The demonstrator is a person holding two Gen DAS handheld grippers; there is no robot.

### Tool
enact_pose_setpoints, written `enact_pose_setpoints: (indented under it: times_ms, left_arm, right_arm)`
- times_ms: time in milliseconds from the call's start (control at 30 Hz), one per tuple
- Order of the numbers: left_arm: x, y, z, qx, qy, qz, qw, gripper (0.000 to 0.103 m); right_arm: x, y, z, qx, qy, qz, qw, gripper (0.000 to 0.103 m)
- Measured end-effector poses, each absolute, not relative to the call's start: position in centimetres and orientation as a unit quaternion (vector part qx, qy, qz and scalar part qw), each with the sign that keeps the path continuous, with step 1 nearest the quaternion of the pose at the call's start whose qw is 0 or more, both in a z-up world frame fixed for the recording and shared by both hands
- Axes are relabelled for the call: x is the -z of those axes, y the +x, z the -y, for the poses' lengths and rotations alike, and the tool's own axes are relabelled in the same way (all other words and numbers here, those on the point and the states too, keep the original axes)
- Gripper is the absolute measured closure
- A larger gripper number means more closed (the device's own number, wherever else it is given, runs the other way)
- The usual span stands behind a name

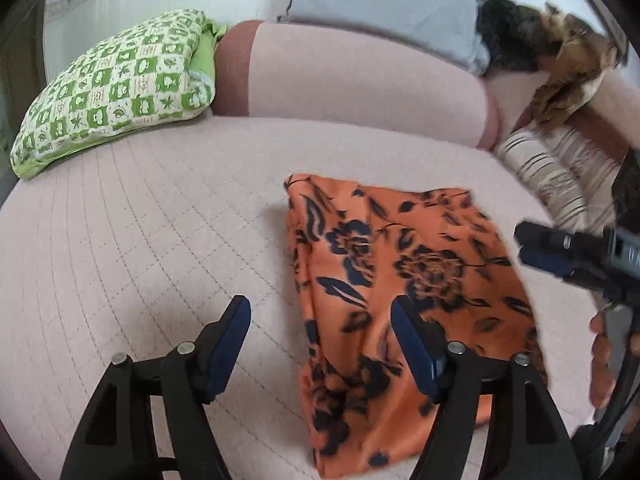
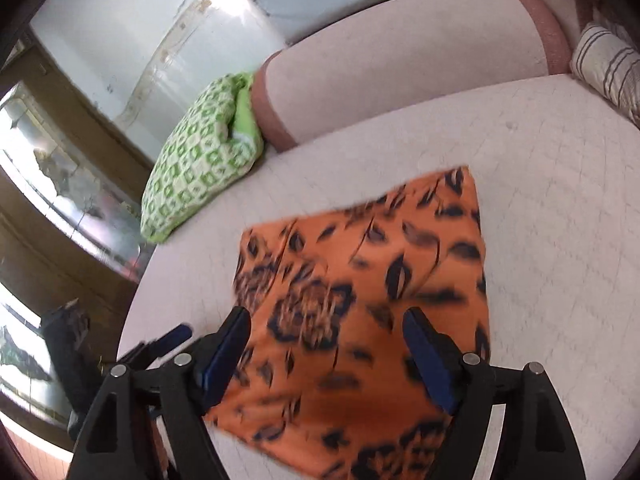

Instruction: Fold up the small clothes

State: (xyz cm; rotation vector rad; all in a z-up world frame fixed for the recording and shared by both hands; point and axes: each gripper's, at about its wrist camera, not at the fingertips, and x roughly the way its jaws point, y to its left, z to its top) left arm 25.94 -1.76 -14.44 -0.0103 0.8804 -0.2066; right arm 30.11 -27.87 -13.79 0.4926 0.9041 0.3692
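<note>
An orange cloth with a dark floral print [image 1: 400, 280] lies folded flat on the pale pink quilted sofa seat [image 1: 140, 240]. My left gripper [image 1: 320, 316] is open and empty, above the cloth's left edge. My right gripper [image 2: 326, 326] is open and empty, held over the middle of the cloth [image 2: 360, 280]. In the left wrist view the right gripper [image 1: 532, 248] comes in from the right, beside the cloth's right edge. In the right wrist view the left gripper's blue fingers [image 2: 172, 338] show at the lower left.
A green and white patterned pillow [image 1: 116, 84] leans at the seat's back left. A pink bolster [image 1: 360, 80] runs along the back. A striped cushion [image 1: 560, 176] sits at the right. Grey and brown clothes [image 1: 520, 32] lie behind the bolster.
</note>
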Motion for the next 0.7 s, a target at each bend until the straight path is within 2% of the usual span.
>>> enact_pose_setpoints:
  times_ms: [100, 133, 400, 700]
  left_arm:
    - [17.5, 27.8, 2.3, 0.08, 0.014, -0.476, 0.876, 0.029]
    - [18.1, 28.0, 2.2, 0.081, 0.004, -0.481, 0.873, 0.029]
    - [14.4, 24.8, 2.1, 0.046, 0.022, -0.439, 0.897, 0.027]
    - [10.1, 17.7, 1.9, 0.024, 0.023, -0.399, 0.916, 0.022]
  right_arm:
    - [18.1, 33.2, 28.9, -0.146, 0.25, -0.488, 0.824, 0.018]
    - [18.5, 33.2, 29.0, -0.146, 0.254, -0.483, 0.825, 0.017]
    - [12.9, 27.3, 27.0, -0.116, 0.15, -0.433, 0.881, 0.018]
    - [10.7, 17.1, 27.1, -0.058, 0.077, -0.419, 0.903, 0.016]
